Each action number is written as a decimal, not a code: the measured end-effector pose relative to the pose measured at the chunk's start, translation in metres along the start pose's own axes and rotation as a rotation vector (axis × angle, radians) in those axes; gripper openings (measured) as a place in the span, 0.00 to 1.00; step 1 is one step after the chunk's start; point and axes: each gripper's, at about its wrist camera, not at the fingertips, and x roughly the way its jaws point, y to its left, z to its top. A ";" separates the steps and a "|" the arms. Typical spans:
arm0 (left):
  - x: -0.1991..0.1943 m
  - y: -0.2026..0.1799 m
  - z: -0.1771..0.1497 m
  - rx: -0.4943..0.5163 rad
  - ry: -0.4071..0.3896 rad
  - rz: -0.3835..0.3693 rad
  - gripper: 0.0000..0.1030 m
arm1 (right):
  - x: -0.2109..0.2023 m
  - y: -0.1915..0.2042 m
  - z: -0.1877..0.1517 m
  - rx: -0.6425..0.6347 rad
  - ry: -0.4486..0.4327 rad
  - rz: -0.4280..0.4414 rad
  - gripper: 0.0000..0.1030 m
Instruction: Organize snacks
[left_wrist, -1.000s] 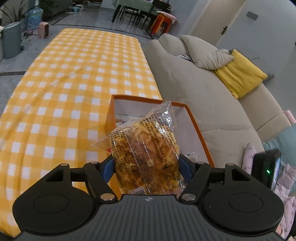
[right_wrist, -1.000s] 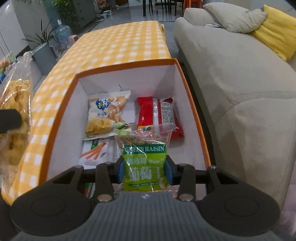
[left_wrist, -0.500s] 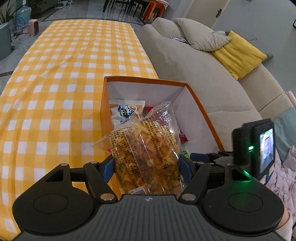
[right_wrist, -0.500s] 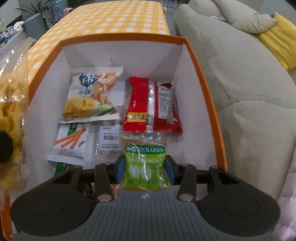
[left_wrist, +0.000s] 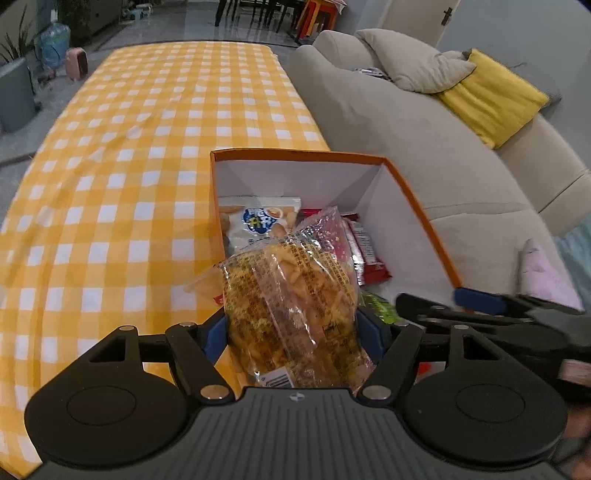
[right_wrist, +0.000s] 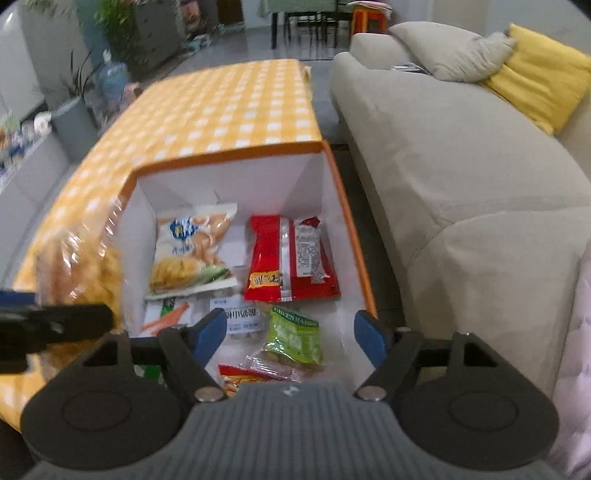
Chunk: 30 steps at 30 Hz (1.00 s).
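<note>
- Landmark: orange box (right_wrist: 347, 221), open top, white inside, sits at the edge of the yellow checked tablecloth (left_wrist: 147, 147) nearest the grey sofa (right_wrist: 461, 166).
- Left gripper (left_wrist: 291, 328): jaws clamped on the clear bag of yellow crisps (left_wrist: 291, 306). Blue pads press both sides of the bag's lower half.
- Crisps bag stands upright in the grip, long axis running away from the wrist, top end tilted over the box's near-left corner. It hangs above the box's left wall, not yet inside as far as I can tell.
- Right gripper (right_wrist: 290, 336): jaws opening, pads wide apart, nothing pressed between them.
- Green raisin packet (right_wrist: 295, 338) lies loose on the box floor below the right jaws, near the box's front, tilted, just beside a clear-wrapped snack (right_wrist: 273, 365).
- Also in the box: pale chip bag (right_wrist: 192, 251) at back left, red packet (right_wrist: 291, 258) at back right, carrot-print packet (right_wrist: 166, 317) at front left.
- Key relation: free floor for the crisps bag looks scarce; the bag is wide, and the box lies ahead of and to the right of the left jaws.
- Judgement: left hand is the one carrying, so the next move is probably right and down into the box, then release.
- Risk: right gripper sits over the box front, close beside the left; they could bump.
</note>
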 end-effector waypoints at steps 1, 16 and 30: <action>0.002 -0.003 -0.001 0.010 -0.002 0.015 0.82 | -0.003 -0.003 0.000 0.011 -0.007 0.023 0.74; -0.033 -0.021 -0.012 0.021 -0.034 0.156 0.99 | -0.032 -0.004 -0.005 0.037 -0.035 0.014 0.77; -0.081 -0.029 -0.051 -0.041 0.022 0.176 0.99 | -0.088 0.002 -0.066 0.074 0.155 -0.003 0.94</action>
